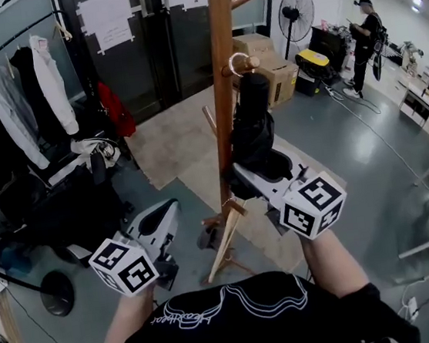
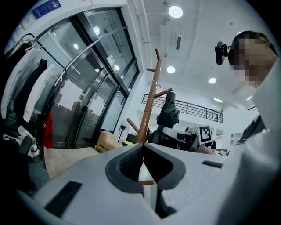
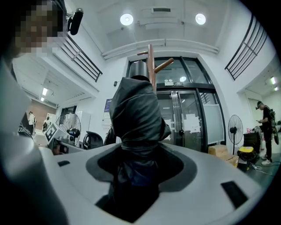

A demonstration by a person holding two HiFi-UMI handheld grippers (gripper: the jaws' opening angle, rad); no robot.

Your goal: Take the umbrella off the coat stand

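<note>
One wooden coat stand [image 1: 225,88] anchors everything. The folded black umbrella [image 1: 254,127] hangs just right of its pole, with its loop [image 1: 237,64] over a peg [image 1: 249,65]. Your right gripper [image 3: 136,163] is clamped around the umbrella's lower body, a grip only the right gripper view shows plainly. Your left gripper [image 2: 142,151] sits left of the stand's foot. Its tips are together with nothing between them, which the head view doesn't reveal.

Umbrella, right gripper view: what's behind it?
Behind the umbrella, the pole of the coat stand rises above its top, with glass doors further back. The umbrella covers the pole's lower part, so where it hangs cannot be seen here. The right gripper is shut on it.
</note>
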